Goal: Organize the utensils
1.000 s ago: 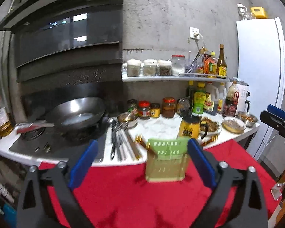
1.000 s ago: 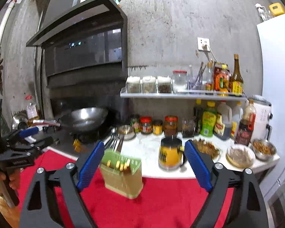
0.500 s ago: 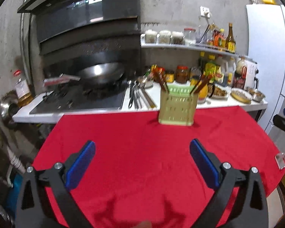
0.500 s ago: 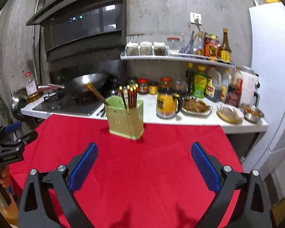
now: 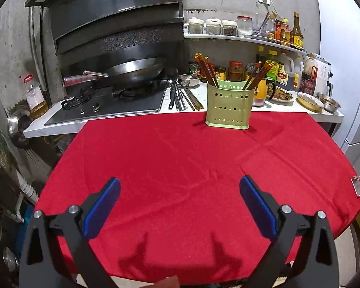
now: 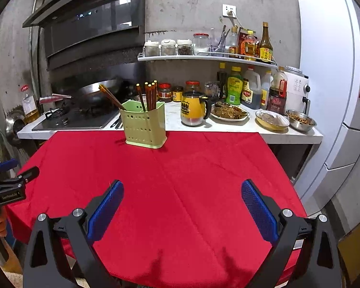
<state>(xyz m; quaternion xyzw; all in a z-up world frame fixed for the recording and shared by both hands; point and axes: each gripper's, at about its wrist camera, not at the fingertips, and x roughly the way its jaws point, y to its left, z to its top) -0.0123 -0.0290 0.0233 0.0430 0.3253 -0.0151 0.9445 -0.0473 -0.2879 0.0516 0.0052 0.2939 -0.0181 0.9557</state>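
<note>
A green perforated utensil holder stands at the far edge of the red tablecloth, with brown chopsticks leaning in both ends. It also shows in the right wrist view with its chopsticks. Loose metal utensils and chopsticks lie on the white counter behind it. My left gripper is open and empty over the near part of the cloth. My right gripper is open and empty, also near the front edge. The left gripper shows at the right view's left edge.
A wok sits on the black stove at the back left. A yellow mug, plates of food, bowls, jars and sauce bottles crowd the counter. A white fridge stands at the right.
Both grippers have pulled back and up from the utensil holder to the near edge of the table. The holder now stands far ahead with chopsticks in it.
</note>
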